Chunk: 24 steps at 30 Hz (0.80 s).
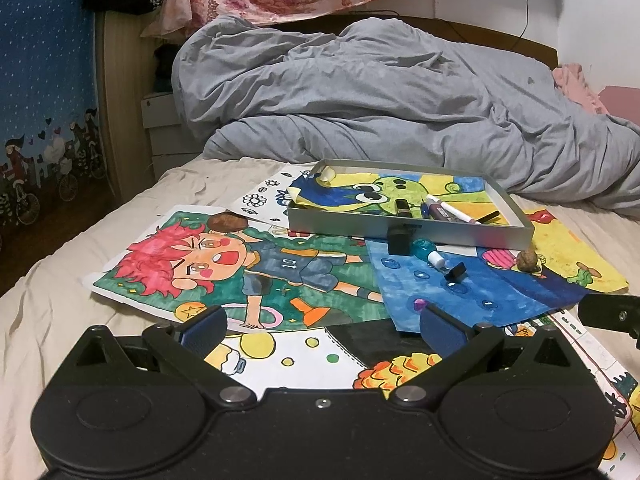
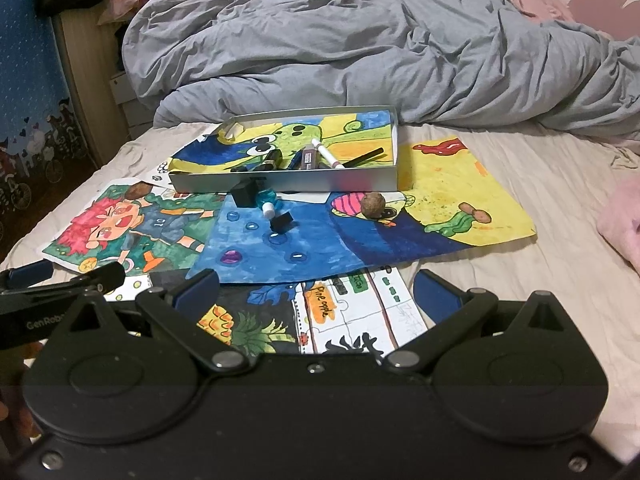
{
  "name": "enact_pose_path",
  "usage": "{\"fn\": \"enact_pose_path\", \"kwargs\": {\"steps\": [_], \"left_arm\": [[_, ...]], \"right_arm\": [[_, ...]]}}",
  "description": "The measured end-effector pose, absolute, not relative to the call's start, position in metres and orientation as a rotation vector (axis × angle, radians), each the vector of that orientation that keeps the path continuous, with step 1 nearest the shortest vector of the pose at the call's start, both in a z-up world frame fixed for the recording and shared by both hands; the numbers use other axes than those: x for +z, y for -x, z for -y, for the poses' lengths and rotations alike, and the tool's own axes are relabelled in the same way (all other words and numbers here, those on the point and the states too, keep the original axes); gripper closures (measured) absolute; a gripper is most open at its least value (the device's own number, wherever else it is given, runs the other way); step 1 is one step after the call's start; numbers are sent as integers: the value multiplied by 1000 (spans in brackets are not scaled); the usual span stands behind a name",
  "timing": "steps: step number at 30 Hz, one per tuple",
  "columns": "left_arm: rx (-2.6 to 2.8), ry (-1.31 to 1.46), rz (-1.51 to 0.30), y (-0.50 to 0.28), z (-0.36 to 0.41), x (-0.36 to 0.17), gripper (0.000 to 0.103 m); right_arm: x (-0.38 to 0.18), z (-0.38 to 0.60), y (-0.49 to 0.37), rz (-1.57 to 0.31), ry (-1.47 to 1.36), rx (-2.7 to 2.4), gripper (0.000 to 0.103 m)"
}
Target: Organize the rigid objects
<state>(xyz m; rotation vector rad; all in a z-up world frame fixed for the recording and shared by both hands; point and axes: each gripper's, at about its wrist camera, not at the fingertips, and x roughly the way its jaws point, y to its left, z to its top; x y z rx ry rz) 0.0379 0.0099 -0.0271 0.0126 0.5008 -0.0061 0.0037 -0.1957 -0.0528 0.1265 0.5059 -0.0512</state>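
A shallow grey tray [image 1: 408, 233] [image 2: 288, 182] rests on coloured drawings on the bed, holding pens and markers [image 1: 452, 210] [image 2: 326, 154]. In front of it lie a black block [image 1: 400, 240] [image 2: 248, 193], a small teal bottle [image 1: 426, 250] [image 2: 271, 204] and a black cap [image 1: 456, 271] [image 2: 282, 222]. One walnut [image 1: 528, 260] [image 2: 373, 205] sits right of them, another [image 1: 228, 222] [image 2: 140, 190] lies at the left. My left gripper [image 1: 322, 326] and right gripper [image 2: 316, 294] hover near the bed's front, both open and holding nothing.
Several children's drawings [image 1: 224, 264] [image 2: 320, 236] are spread over the beige sheet [image 1: 60, 300]. A rumpled grey duvet [image 1: 380, 92] [image 2: 380, 40] fills the back of the bed. Pink cloth [image 2: 620, 220] lies at the right. A blue patterned curtain [image 1: 44, 80] hangs on the left.
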Motion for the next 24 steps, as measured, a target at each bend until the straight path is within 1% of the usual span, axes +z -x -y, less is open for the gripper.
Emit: {"fn": "enact_pose_path", "kwargs": {"steps": [24], "left_arm": [[-26, 25, -501, -40, -12, -24, 1]], "right_arm": [[-49, 192, -20, -516, -89, -10, 0]]}}
